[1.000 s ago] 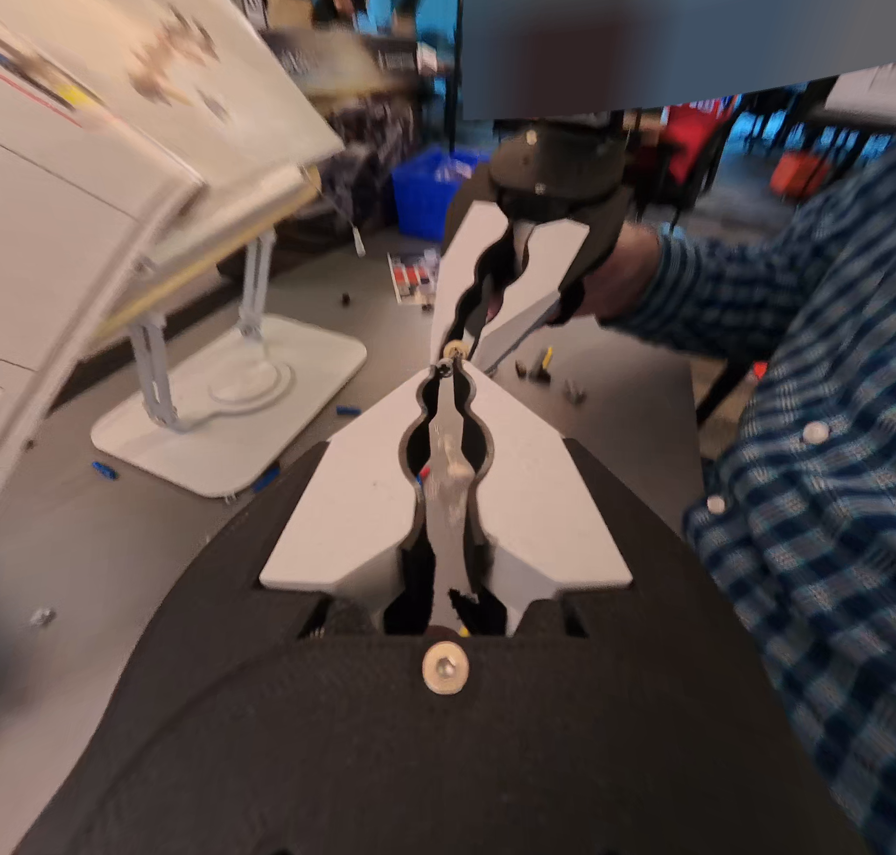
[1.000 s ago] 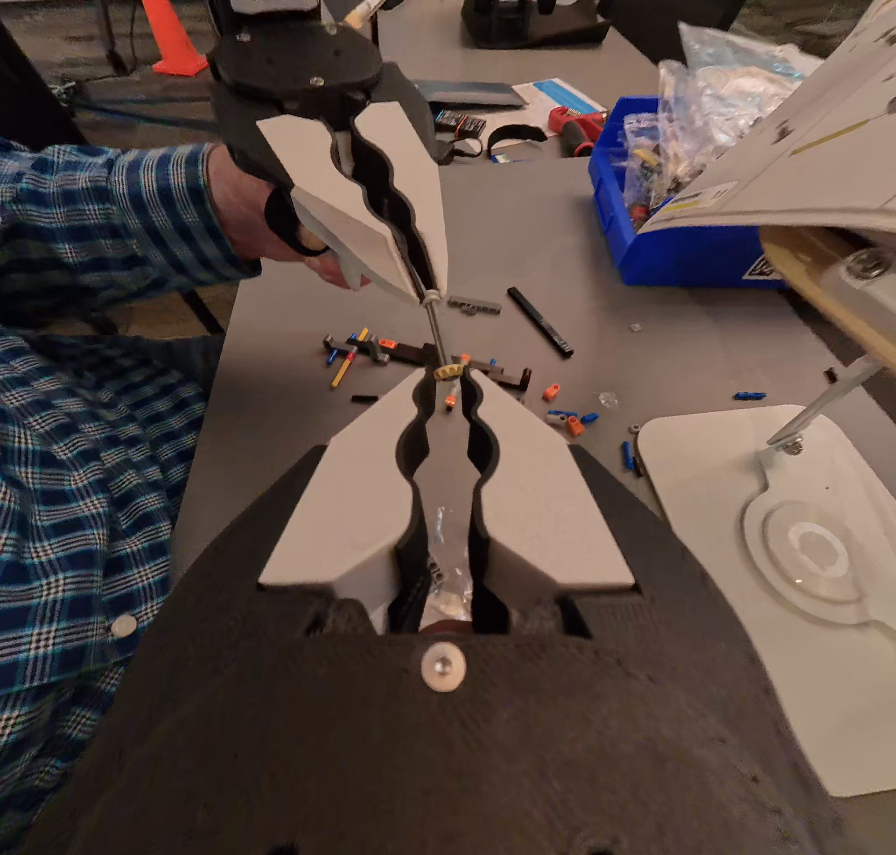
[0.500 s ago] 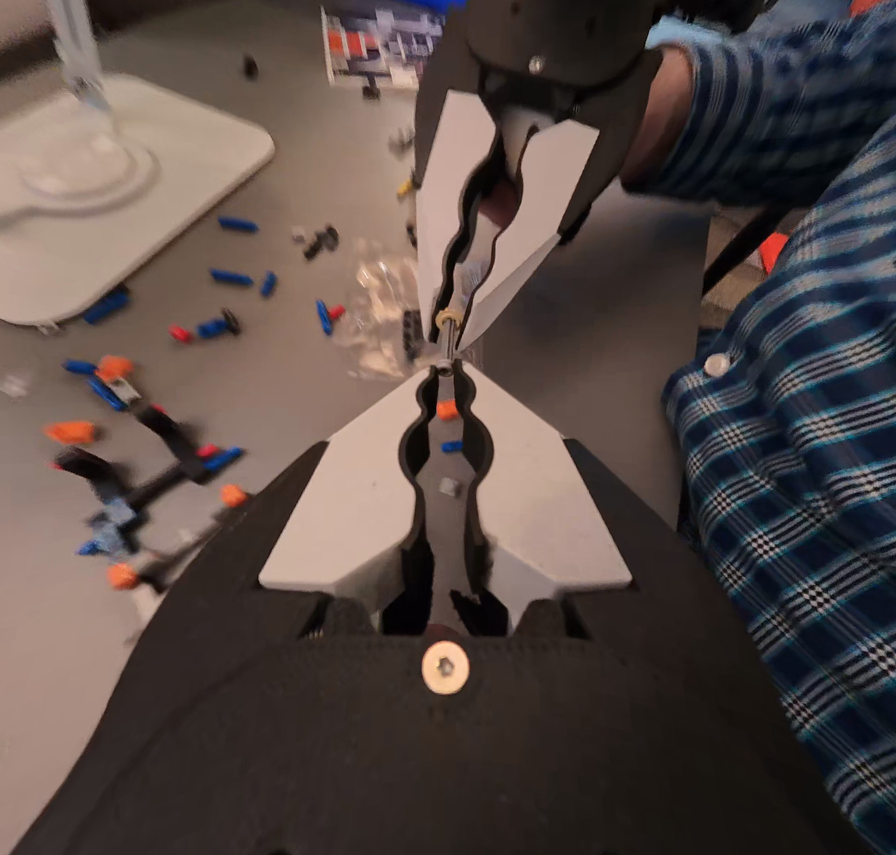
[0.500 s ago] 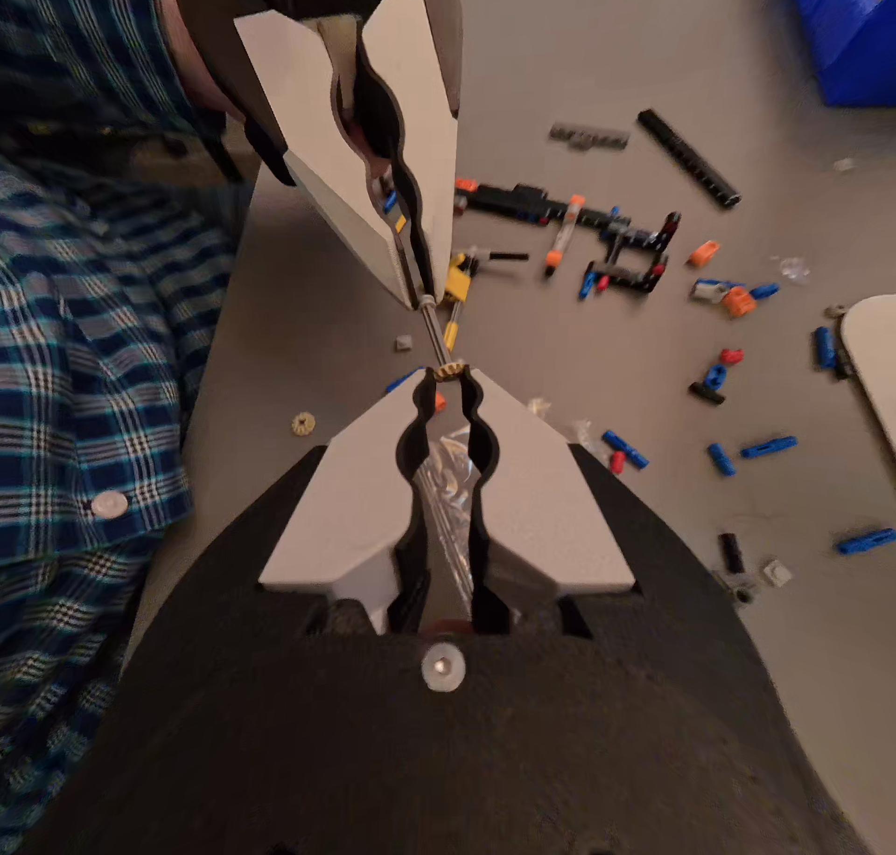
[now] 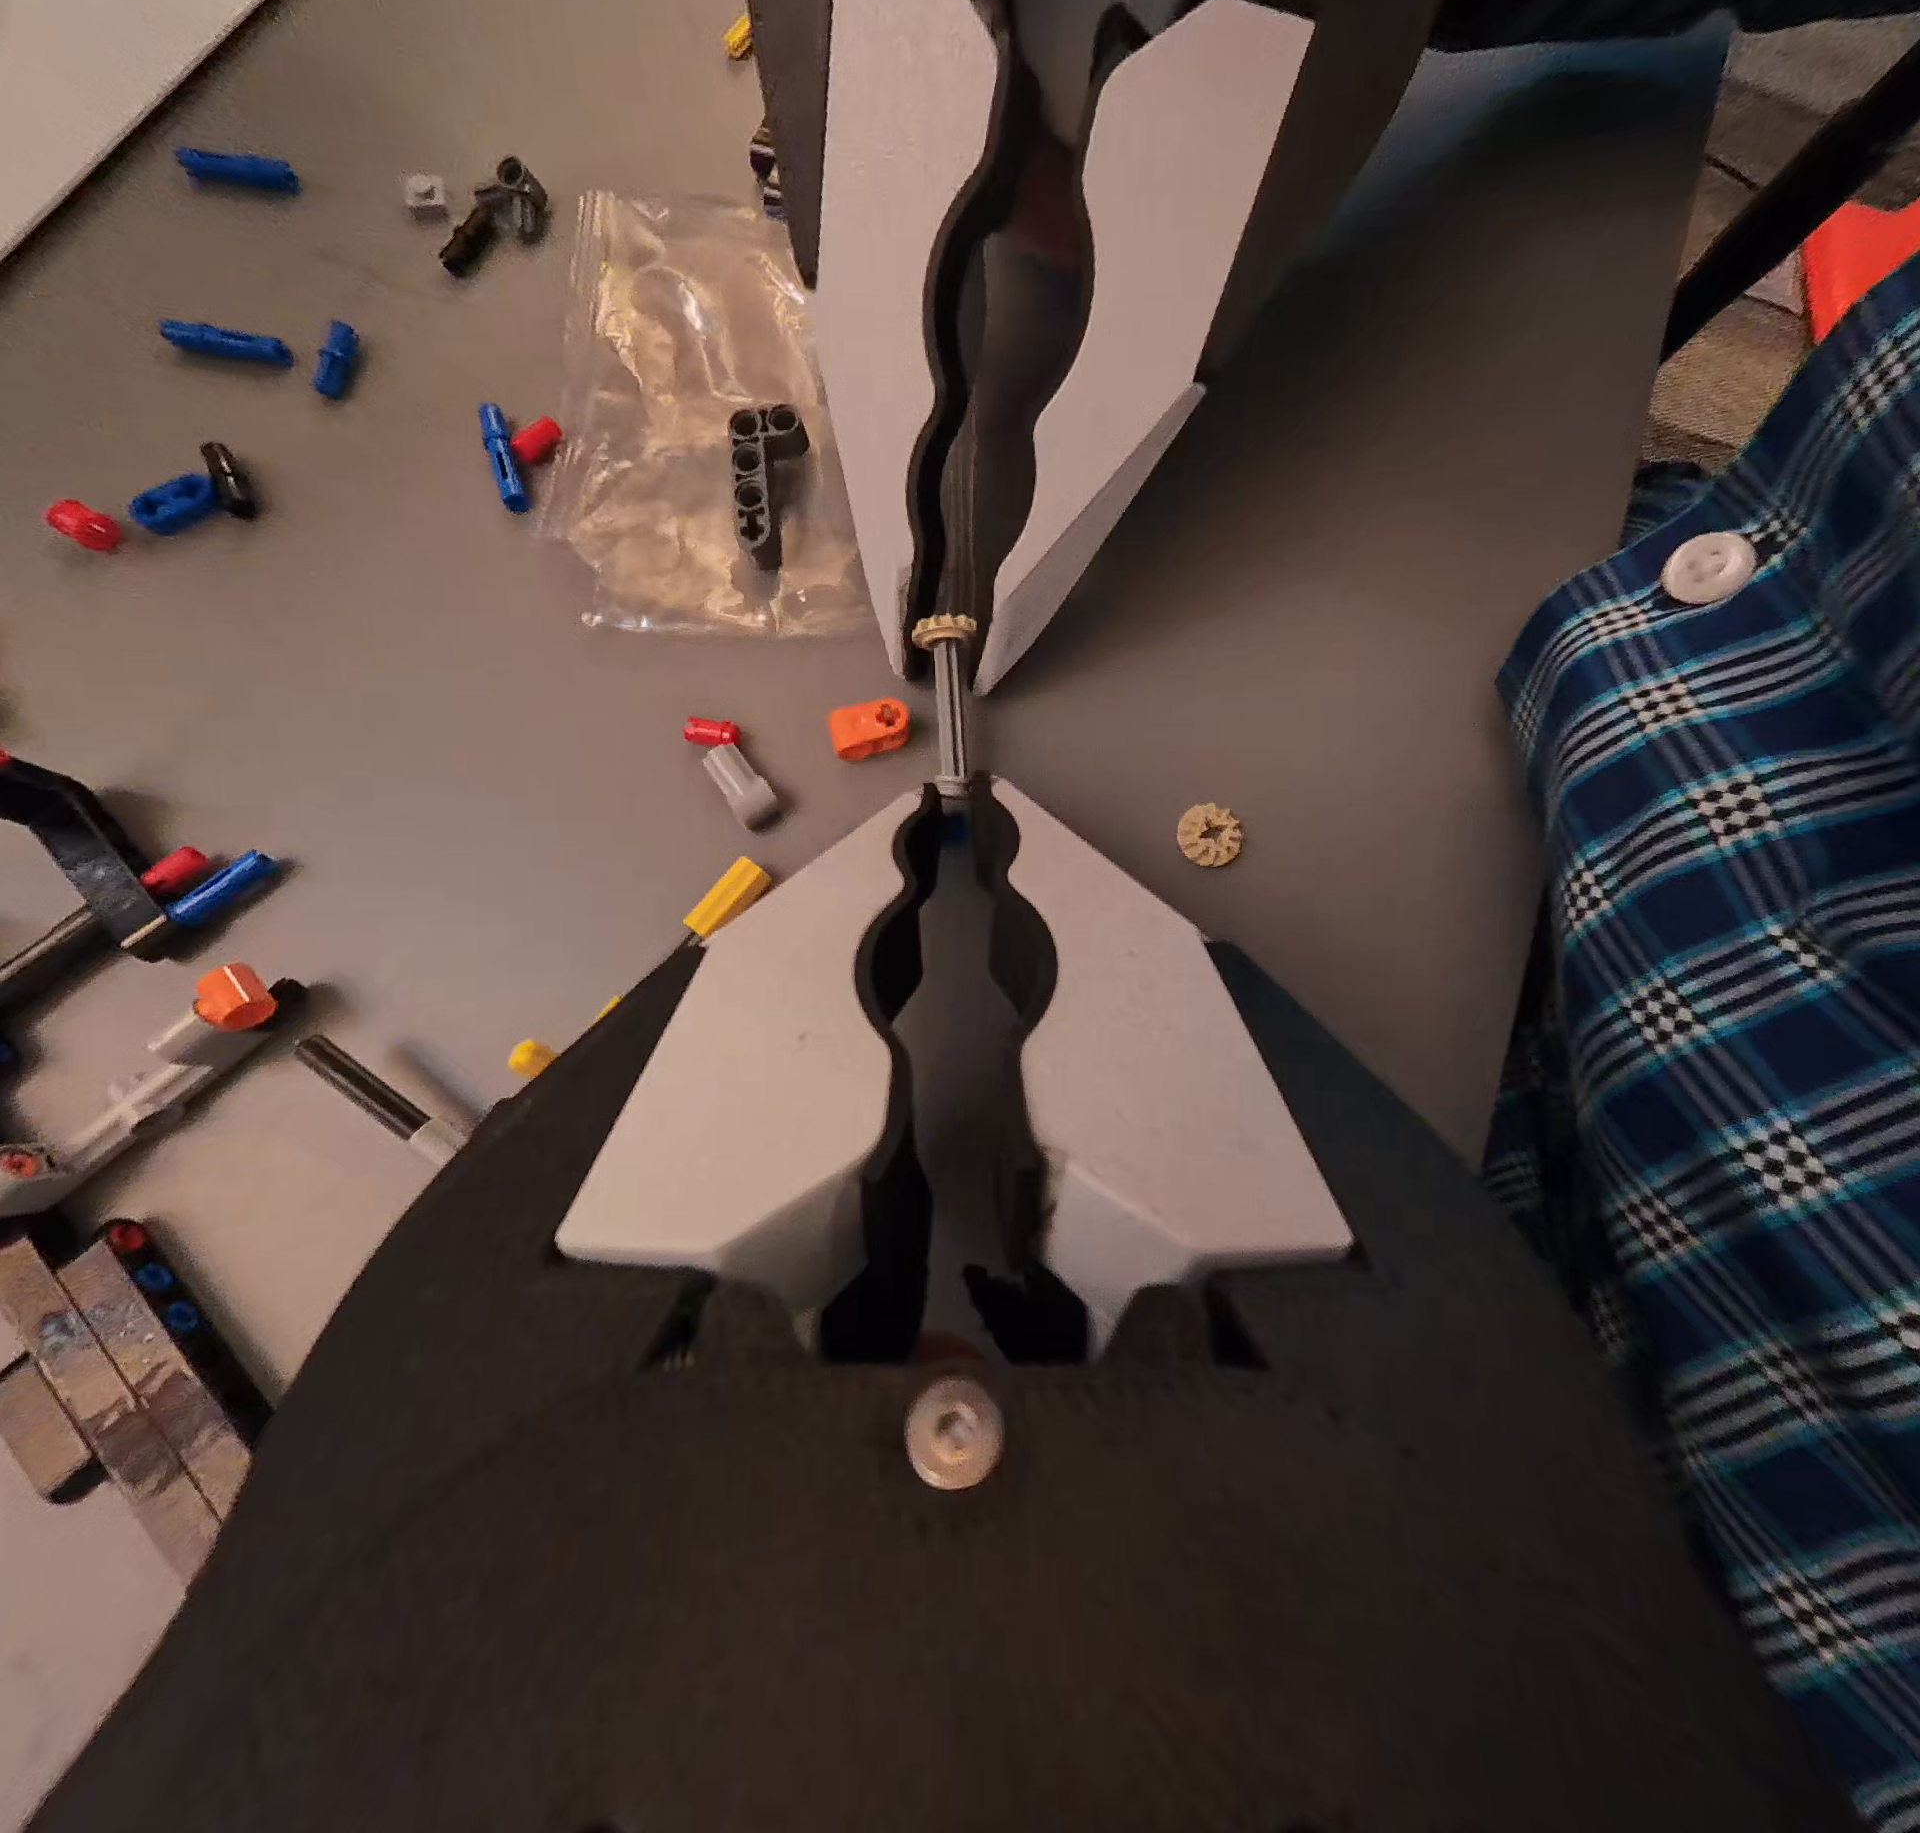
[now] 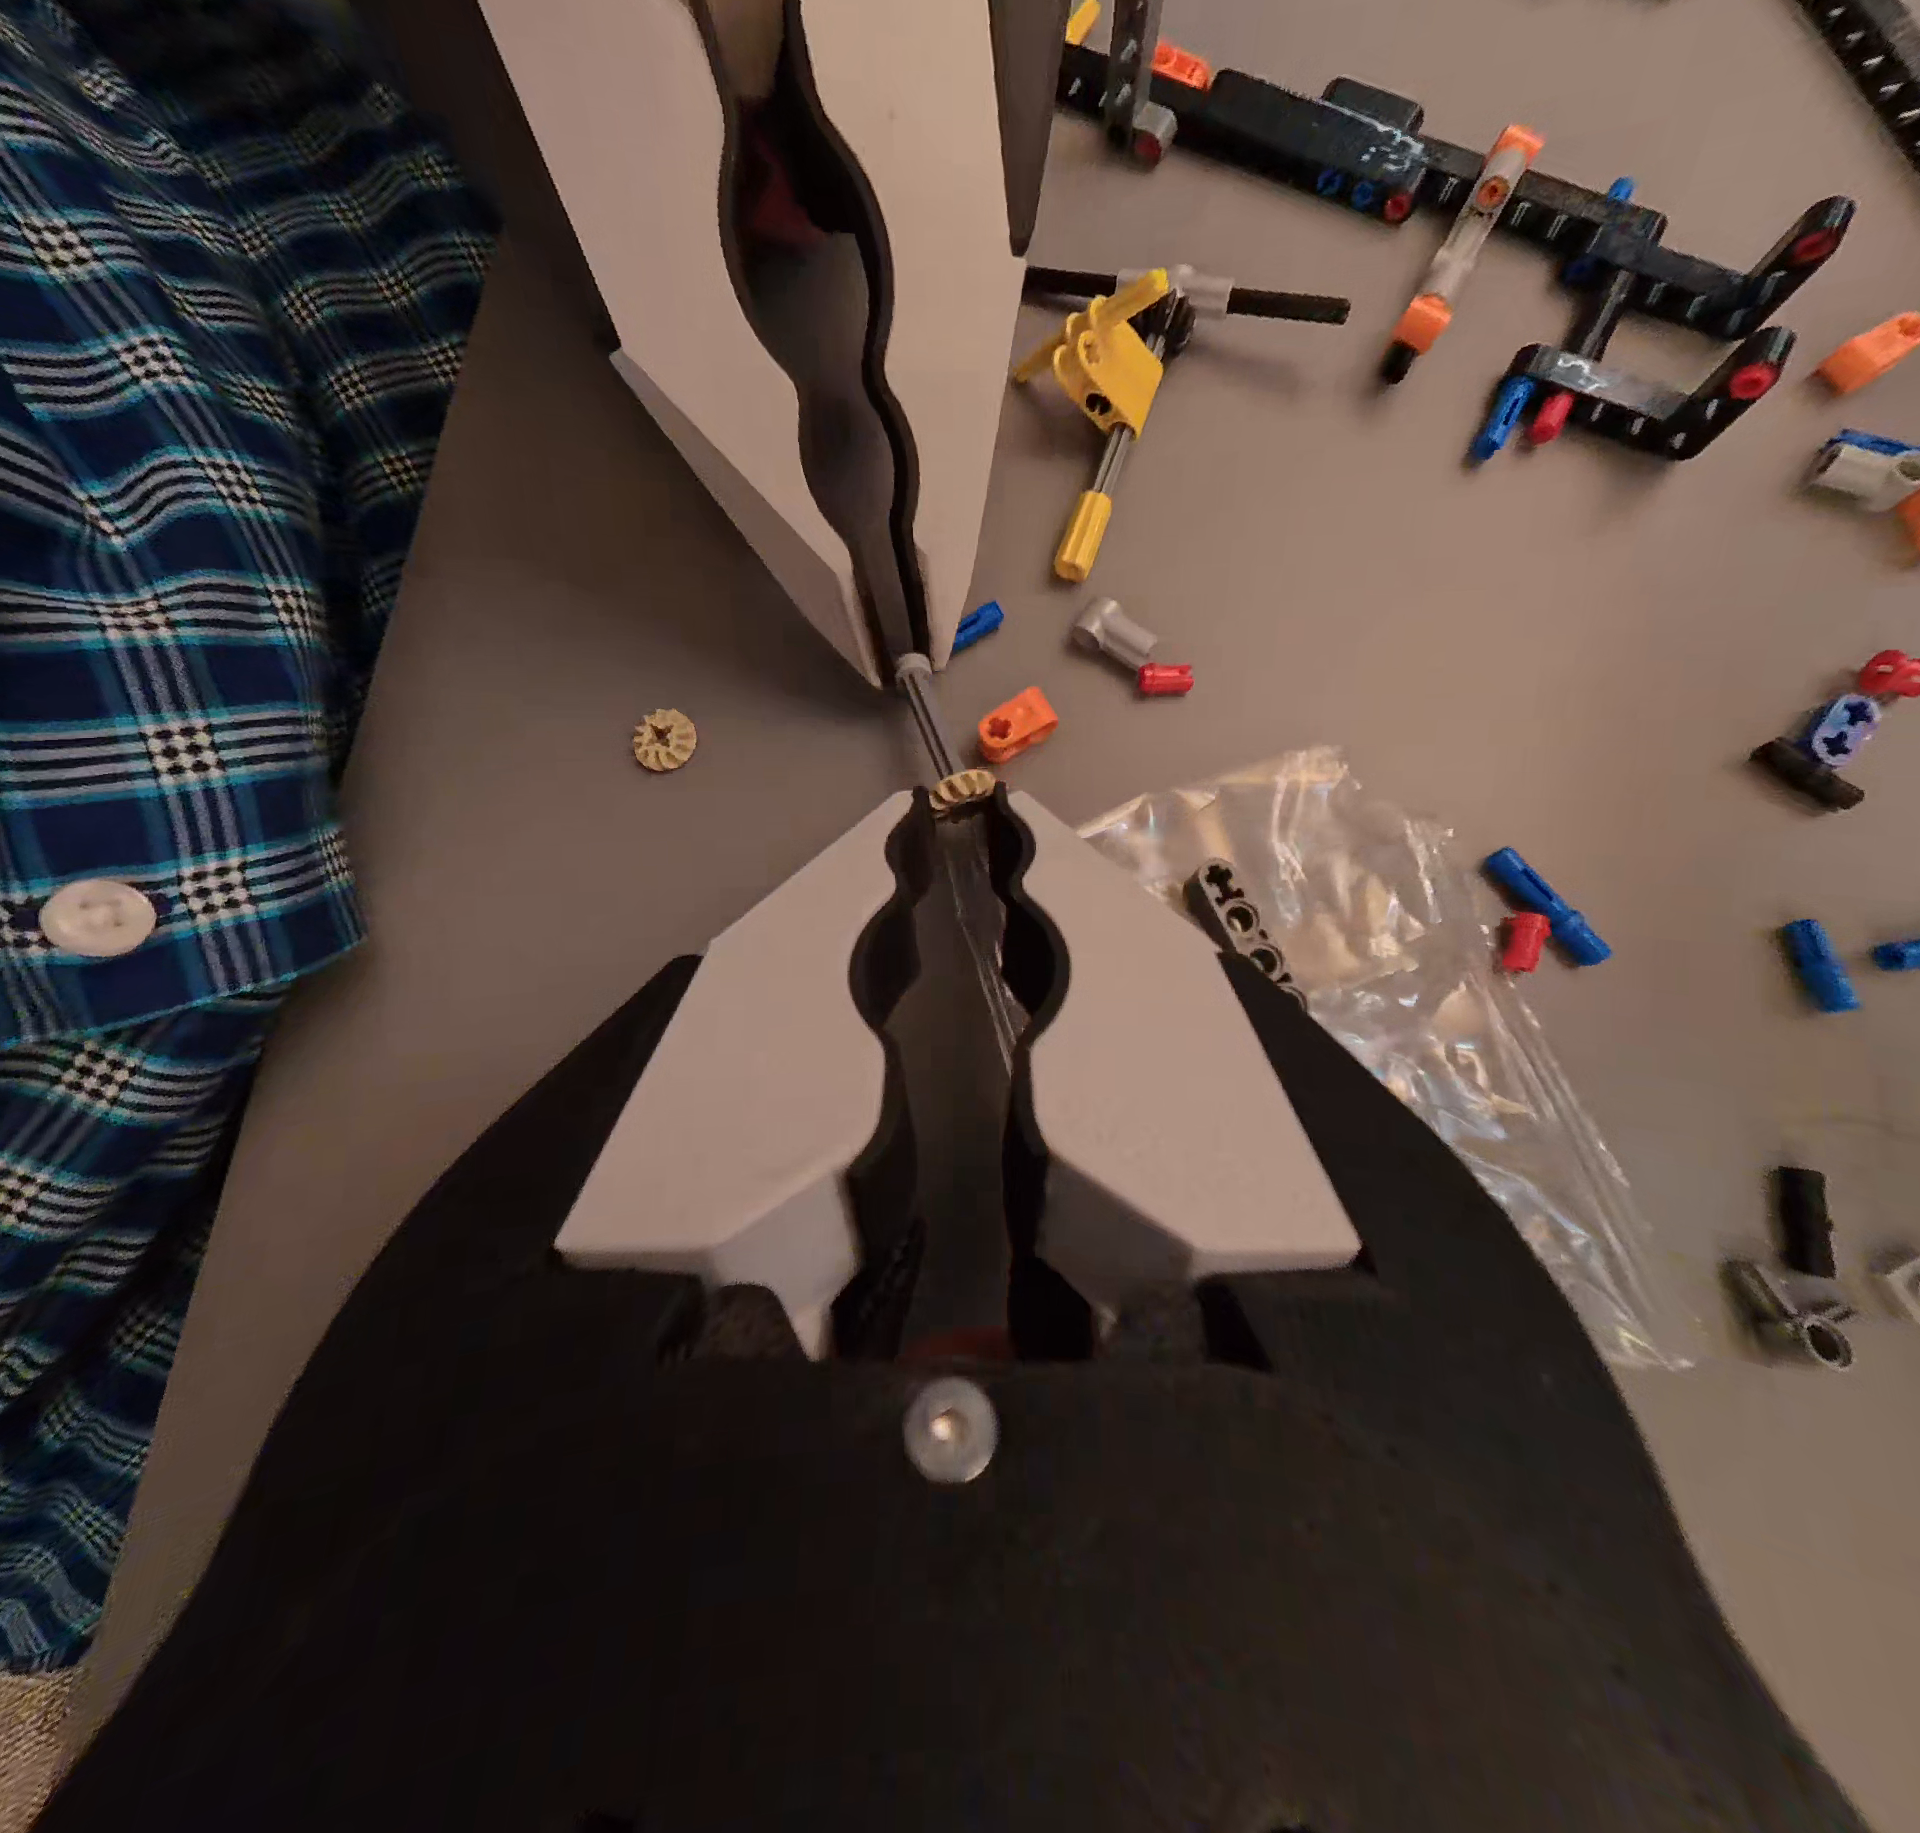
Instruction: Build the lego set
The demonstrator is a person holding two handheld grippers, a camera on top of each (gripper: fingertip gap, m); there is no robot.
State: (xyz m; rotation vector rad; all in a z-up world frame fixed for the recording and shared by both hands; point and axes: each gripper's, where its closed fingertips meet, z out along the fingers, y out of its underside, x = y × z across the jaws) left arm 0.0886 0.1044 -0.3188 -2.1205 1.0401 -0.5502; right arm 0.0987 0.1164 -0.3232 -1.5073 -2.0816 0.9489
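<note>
My left gripper point(image 5: 954, 796) is shut on one end of a thin grey axle point(image 5: 951, 718). My right gripper point(image 6: 956, 798) is shut on a small tan gear point(image 6: 958, 789) that sits on the axle's other end point(image 6: 928, 723). The two grippers face each other tip to tip above the grey table, with the axle spanning the short gap. In the left wrist view the right gripper point(image 5: 940, 656) comes in from the top with the gear point(image 5: 940, 632). In the right wrist view the left gripper point(image 6: 909, 666) comes in from the top. A second tan gear point(image 5: 1209, 835) lies loose on the table point(image 6: 664, 739).
A clear plastic bag point(image 6: 1382, 952) with a dark beam, an orange connector point(image 6: 1016, 723), a yellow axle assembly point(image 6: 1107, 381), a black frame assembly point(image 6: 1455, 194) and several loose blue and red pins lie around. A person's plaid shirt point(image 5: 1714, 952) is close beside the grippers. The tips of both grippers are at nearly the same place.
Both grippers have tipped down and dropped closer to the table, still holding the axle and gear between them. The stand, the booklet and the blue bin have left the views.
</note>
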